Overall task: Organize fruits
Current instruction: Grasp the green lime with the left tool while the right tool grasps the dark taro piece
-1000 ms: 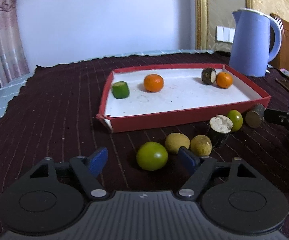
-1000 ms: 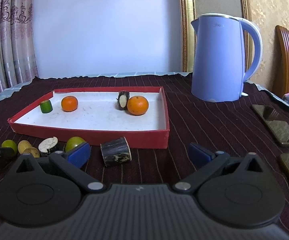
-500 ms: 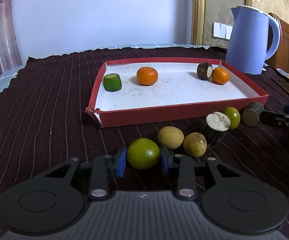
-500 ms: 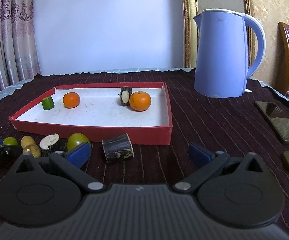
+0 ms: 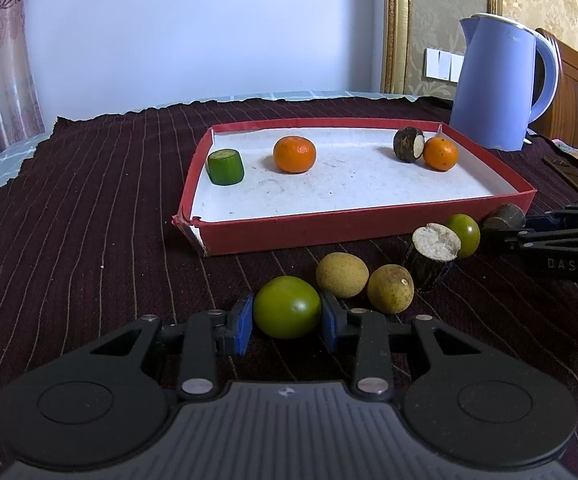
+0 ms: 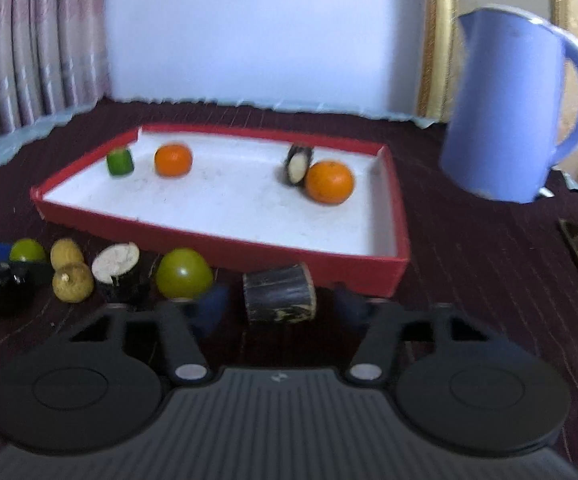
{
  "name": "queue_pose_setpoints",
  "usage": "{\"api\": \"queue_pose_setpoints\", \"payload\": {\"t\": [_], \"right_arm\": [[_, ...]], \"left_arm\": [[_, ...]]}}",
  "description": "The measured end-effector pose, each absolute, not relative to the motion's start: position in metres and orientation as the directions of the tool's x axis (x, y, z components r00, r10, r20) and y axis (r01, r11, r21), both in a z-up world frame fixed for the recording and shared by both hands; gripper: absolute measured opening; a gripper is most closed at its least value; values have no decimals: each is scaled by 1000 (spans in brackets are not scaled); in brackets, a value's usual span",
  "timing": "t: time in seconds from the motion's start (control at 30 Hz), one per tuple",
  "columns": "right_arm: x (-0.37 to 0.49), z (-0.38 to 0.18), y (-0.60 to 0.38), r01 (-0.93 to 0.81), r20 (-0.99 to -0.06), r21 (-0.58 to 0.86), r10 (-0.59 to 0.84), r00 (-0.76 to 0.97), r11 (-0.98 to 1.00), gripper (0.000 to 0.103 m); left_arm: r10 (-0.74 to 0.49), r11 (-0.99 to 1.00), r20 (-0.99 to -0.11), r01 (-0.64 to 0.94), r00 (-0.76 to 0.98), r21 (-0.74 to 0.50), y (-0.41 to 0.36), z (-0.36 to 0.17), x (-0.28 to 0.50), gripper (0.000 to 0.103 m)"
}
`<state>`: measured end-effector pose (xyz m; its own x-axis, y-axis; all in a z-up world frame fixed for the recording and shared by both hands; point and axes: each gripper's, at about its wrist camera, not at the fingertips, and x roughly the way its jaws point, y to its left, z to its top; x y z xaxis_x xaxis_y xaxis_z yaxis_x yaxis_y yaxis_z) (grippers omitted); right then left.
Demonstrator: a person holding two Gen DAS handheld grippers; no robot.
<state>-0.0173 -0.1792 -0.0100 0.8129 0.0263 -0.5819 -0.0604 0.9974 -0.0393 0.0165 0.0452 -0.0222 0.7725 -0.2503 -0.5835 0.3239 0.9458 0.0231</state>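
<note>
While the left gripper point(image 5: 287, 318) squeezes the round green fruit point(image 5: 287, 307) | right gripper point(image 6: 281, 306) wide apart around the dark cut log piece point(image 6: 280, 298).

Our left gripper point(image 5: 287, 322) sits low and level, its blue pads point(image 5: 244, 326) pressed in on both sides of a round green fruit point(image 5: 287, 307). Our right gripper point(image 6: 279, 306) is tilted and blurred, its fingers spread wide either side of a dark cut piece point(image 6: 279, 298), neither pad touching it.
</note>
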Motion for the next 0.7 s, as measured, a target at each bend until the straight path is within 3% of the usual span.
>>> {"api": "queue_pose_setpoints", "payload": {"t": [0.7], "right_arm": [[-64,10,-178,-47,-484,30,56,873,998,32]], "left_arm": [[-230,954,-529,298,817,44,32,0,-1,34]]}}
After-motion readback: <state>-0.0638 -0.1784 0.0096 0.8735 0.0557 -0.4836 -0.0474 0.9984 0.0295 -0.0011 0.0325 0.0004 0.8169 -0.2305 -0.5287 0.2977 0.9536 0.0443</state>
